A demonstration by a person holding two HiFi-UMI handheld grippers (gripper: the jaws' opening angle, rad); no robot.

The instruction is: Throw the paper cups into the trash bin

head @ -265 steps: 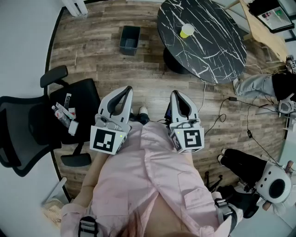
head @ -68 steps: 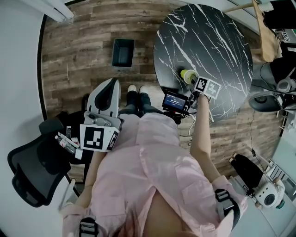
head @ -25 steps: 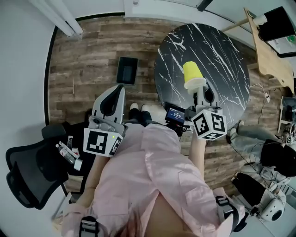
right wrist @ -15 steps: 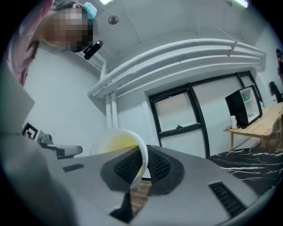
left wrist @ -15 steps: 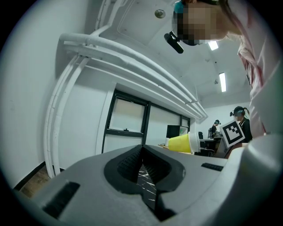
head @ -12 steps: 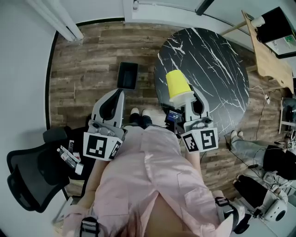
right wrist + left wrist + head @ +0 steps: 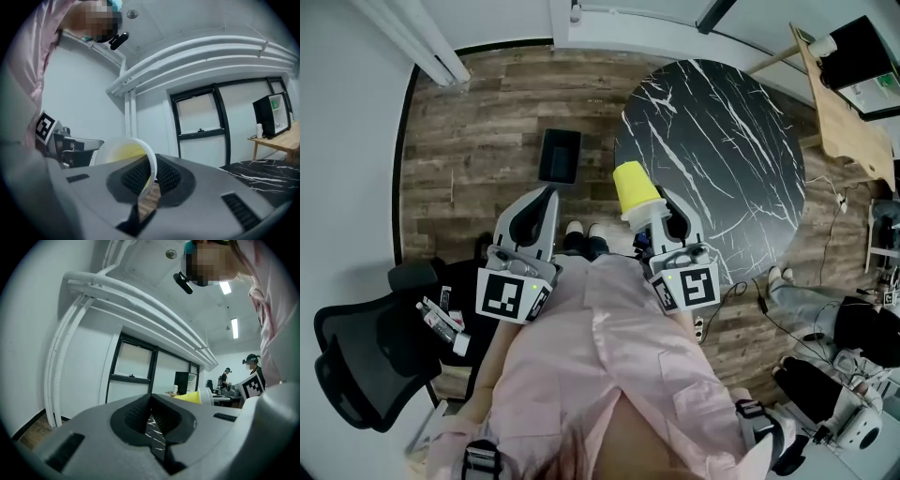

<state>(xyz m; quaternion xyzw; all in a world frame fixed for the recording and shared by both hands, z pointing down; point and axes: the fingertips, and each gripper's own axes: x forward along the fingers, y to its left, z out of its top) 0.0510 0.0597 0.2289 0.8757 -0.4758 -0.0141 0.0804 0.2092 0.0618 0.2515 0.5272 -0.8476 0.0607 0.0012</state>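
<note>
A yellow paper cup point(image 7: 635, 187) lies on its side in the air, off the left edge of the round black marble table point(image 7: 722, 122). My right gripper point(image 7: 654, 210) is shut on its white rim. In the right gripper view the cup point(image 7: 123, 153) opens toward the camera, and my right gripper point(image 7: 149, 182) has the rim pinched between its pads. The dark trash bin point(image 7: 560, 156) stands on the wood floor, up and left of the cup. My left gripper point(image 7: 542, 195) hangs shut and holds nothing, level beside the right one. In the left gripper view, my left gripper point(image 7: 152, 414) has the cup point(image 7: 190, 398) to its right.
A black office chair point(image 7: 356, 352) and a black seat holding small bottles point(image 7: 439, 319) stand at the left. Cables point(image 7: 750, 291) and another person's legs point(image 7: 862, 323) lie right of the table. A wooden desk point(image 7: 830, 70) is at the top right. White pipes point(image 7: 441, 56) run along the wall.
My right gripper has carried the cup left, from over the table to just past its left edge, nearer the bin. The left gripper has stayed put.
</note>
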